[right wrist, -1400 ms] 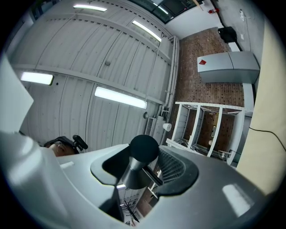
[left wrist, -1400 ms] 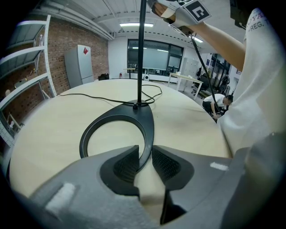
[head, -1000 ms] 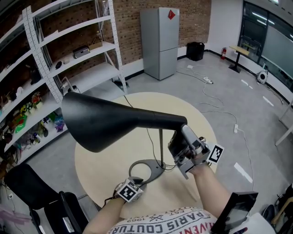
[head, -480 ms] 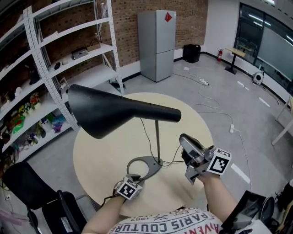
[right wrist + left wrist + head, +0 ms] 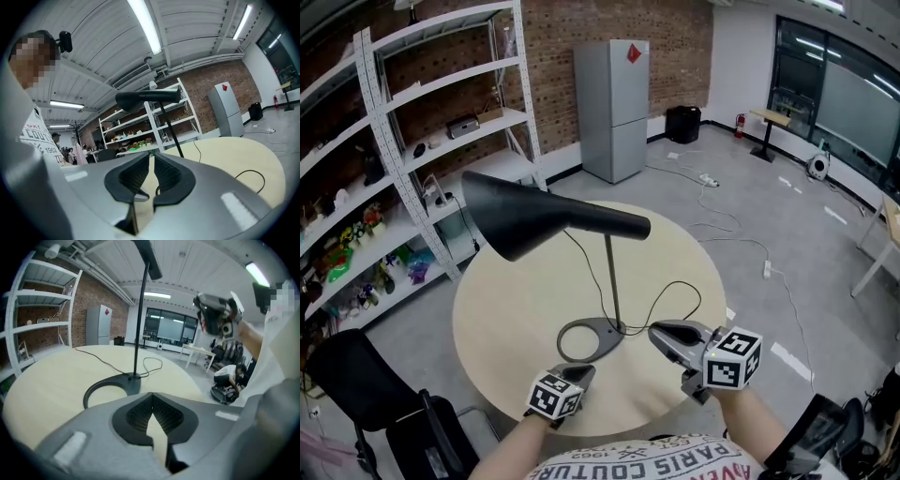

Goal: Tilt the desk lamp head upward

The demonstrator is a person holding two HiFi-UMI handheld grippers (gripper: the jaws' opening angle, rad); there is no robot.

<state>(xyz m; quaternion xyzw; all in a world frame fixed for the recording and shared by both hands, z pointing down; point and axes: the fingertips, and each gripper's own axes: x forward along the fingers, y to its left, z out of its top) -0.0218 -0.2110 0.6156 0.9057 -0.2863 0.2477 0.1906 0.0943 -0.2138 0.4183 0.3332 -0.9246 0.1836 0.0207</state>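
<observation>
head view / containers: shelving rack [image 5: 412, 141] at left carries small items on several levels, too small to name. Grey fridge [image 5: 614, 111] behind the table has its doors shut.
head view / lamp: desk lamp stands on the round table [image 5: 506, 309]. Ring base [image 5: 586, 337] sits toward my edge, thin stem [image 5: 612, 281] is upright, lamp head [image 5: 544, 222] is on top.
head view / axis: the head's long axis is nearly level, with the wide mouth toward the shelving and the narrow end over the stem top.
head view / tools: my left gripper [image 5: 581, 372] is near the ring base, not touching. My right gripper [image 5: 661, 333] is right of the base, apart from the lamp.
head view / around: black cord [image 5: 675, 295] loops on the table between the stem and my right gripper. A dark chair [image 5: 366, 394] stands off the table at lower left.
left gripper view / jaws: tips meet, nothing between them.
left gripper view / ahead: ring base and stem are straight ahead, the cord trails behind them, and my right gripper is up in the air at upper right.
right gripper view / jaws: closing, down to a narrow slit, nothing in it.
right gripper view / ahead: lamp head is above and ahead, level, with its wide end at left. The stem slants down behind my jaw tips, and the shelving is beyond.
</observation>
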